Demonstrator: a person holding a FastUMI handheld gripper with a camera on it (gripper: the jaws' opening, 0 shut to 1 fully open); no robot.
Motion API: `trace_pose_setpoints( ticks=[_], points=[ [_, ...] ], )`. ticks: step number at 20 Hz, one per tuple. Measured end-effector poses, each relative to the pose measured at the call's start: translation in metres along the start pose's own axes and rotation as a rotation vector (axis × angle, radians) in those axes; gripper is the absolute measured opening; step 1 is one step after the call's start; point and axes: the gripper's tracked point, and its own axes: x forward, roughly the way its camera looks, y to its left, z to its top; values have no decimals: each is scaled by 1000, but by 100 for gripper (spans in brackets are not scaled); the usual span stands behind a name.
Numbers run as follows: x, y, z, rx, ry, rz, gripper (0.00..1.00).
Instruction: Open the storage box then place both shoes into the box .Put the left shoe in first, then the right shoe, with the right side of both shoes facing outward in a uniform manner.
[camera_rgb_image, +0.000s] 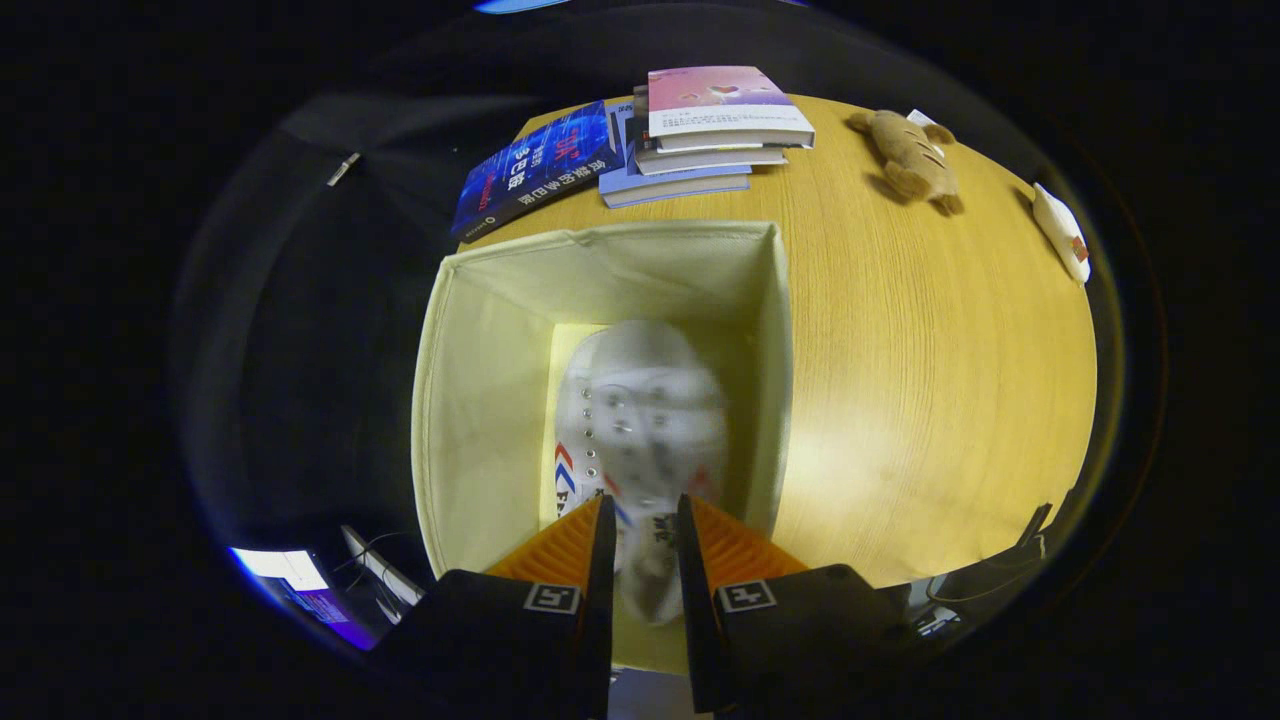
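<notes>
The gripper (645, 520) hangs over the open storage box (480, 400), its two fingers drawn close together with the heel end of a white shoe (640, 410) pinched between them. Both fingers appear to press on the shoe's collar, though the shoe is blurred there, so the exact grip is hard to make out. The shoe points away from the fingers, toe toward the far wall of the box, and sits low inside, toward the right wall. Red and blue stripes show on its left flank, and a row of eyelets runs up the middle.

The box is a pale fabric cube, open at the top, standing at the left edge of the wooden tabletop (930, 400).

Beyond the box, near the far edge, lies a stack of books (710, 135), and just to its left a dark blue book (535, 165) overhangs the tabletop's far left corner. Toward the far right corner rests a brown plush toy (912, 155), and at the right edge a small white object (1062, 235) that I cannot identify.
</notes>
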Motion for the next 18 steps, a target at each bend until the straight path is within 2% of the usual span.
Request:
trace_pose_setpoints(
  ticks=[3, 4, 8, 10, 14, 18],
  points=[
    [-2, 2, 4, 2, -18, 19, 43],
    [-2, 4, 4, -1, -23, 33, 48],
    [-6, 13, 3, -24, -38, 96, 84],
    [-12, 14, 1, -41, -44, 110, 92],
    [-44, 5, -5, -63, -82, 142, 97],
    [-68, -30, 2, -78, -182, 128, 98]
  ],
)
